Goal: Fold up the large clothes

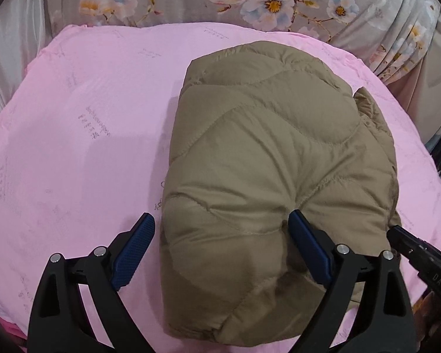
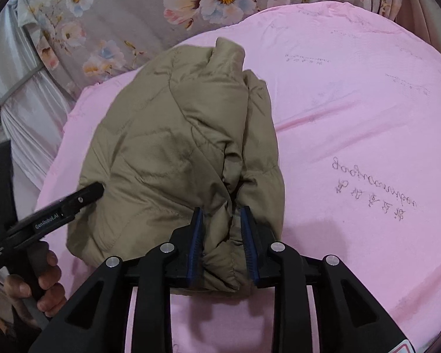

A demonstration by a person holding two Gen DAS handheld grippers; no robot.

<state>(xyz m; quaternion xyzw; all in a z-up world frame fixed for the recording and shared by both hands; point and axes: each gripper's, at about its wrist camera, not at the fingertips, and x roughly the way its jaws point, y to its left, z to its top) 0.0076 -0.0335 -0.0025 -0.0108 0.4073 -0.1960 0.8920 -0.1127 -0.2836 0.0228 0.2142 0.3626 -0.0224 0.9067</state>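
the right gripper (image 2: 220,235) has a bunched fold of the one khaki quilted jacket (image 2: 173,158) between its two blue pads (image 2: 195,244), near the garment's close edge. the jaws stand narrowly apart with the cloth filling the gap, but whether the pads press on it or have let go i cannot tell.

the left gripper (image 1: 220,250) is spread wide. its two blue pads (image 1: 135,253) straddle the near end of the jacket (image 1: 267,158): the left pad sits over bare sheet just beside the cloth, the right pad rests in a crease on top of it. nothing is pinched.

in the right wrist view the left gripper's black body (image 2: 53,209) lies at the jacket's left side, with one hand (image 2: 41,282) wrapped round its handle.

the jacket is folded into one puffy bundle, collar end away from the tongs. it lies on a single pink sheet (image 1: 73,135) printed with faint script. beyond the sheet hangs one grey floral cloth (image 1: 167,3), with pale satin drape (image 2: 23,111) beside it.
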